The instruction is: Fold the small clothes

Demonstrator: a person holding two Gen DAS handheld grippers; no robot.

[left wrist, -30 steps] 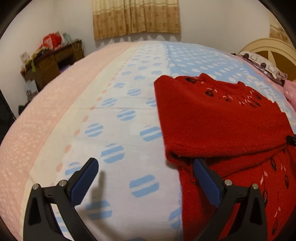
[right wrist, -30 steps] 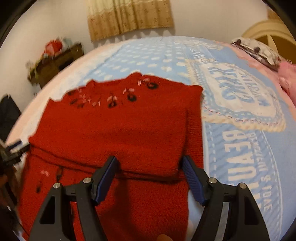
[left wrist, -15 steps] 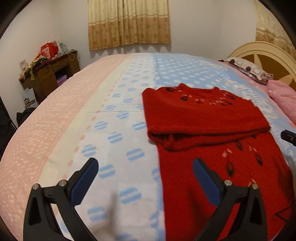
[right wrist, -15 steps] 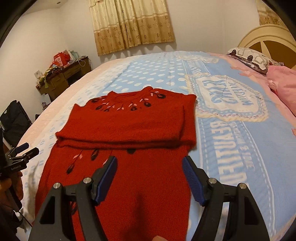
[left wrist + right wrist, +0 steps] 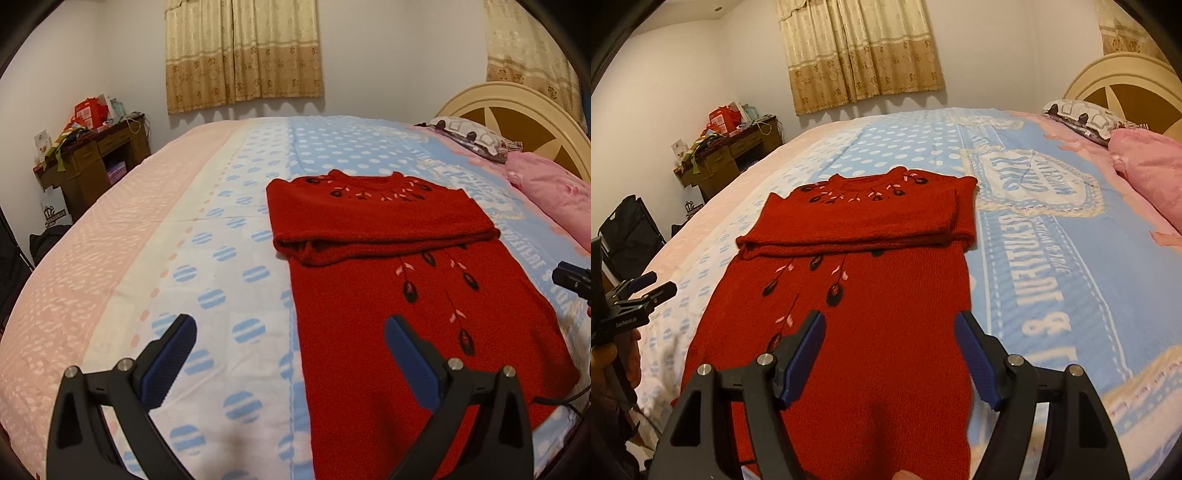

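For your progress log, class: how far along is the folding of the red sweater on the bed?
Done: the red sweater lies flat on the bed, sleeves folded across its chest. In hand: nothing; the left gripper and right gripper both hang open above it. Left: the lower body is unfolded, so the hem probably has to go up towards the collar.

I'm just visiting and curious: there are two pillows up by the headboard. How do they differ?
The pink pillow is one plain colour; the patterned pillow is white with dark shapes and pale outlines. The pink pillow lies nearer the camera and looks fuller; the patterned pillow lies beyond it and looks flatter. Both rest on the bedspread by the cream headboard, well away from the red sweater.
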